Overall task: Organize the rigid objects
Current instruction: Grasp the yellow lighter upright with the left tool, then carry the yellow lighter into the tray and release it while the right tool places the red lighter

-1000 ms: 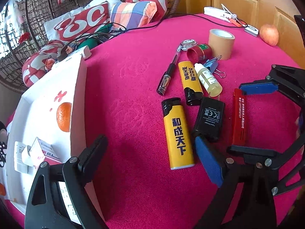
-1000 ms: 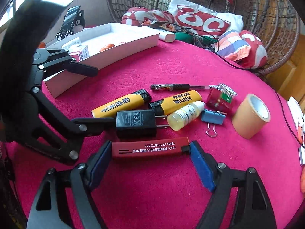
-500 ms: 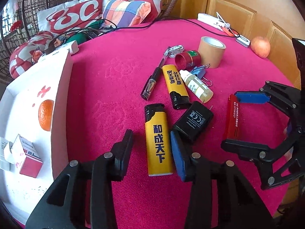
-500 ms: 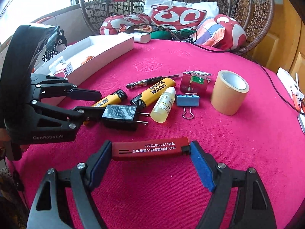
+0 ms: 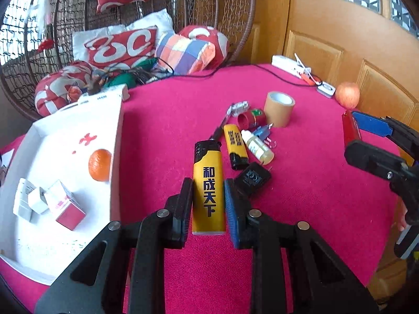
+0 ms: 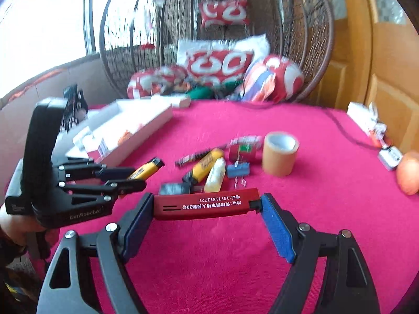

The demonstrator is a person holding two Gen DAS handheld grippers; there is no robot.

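On the left, the white box (image 5: 115, 141) holds one orange (image 5: 99, 164) and two small cartons (image 5: 62, 205). Two yellow lighters: the left gripper (image 5: 208, 204) fingers are clamped on one yellow lighter (image 5: 208, 183), which lay ungripped on the desk (image 5: 314, 196) a second ago; the second lighter (image 5: 235, 144) lies beside one dropper bottle (image 5: 258, 146), one black charger (image 5: 252, 179) and one tape roll (image 5: 279, 108). Rightmost, the right gripper (image 6: 207, 208) pinches one red lighter (image 6: 207, 204) endwise, now raised off the desk.

box (image 5: 116, 130) at surface (image 5: 170, 120) left edge, fruit (image 5: 99, 164) and cartons (image 5: 65, 206) in it | tape roll (image 5: 279, 108) behind bottle (image 5: 258, 147) | charger (image 5: 252, 179) right of lighter (image 5: 208, 185) | apple (image 5: 347, 95) far right
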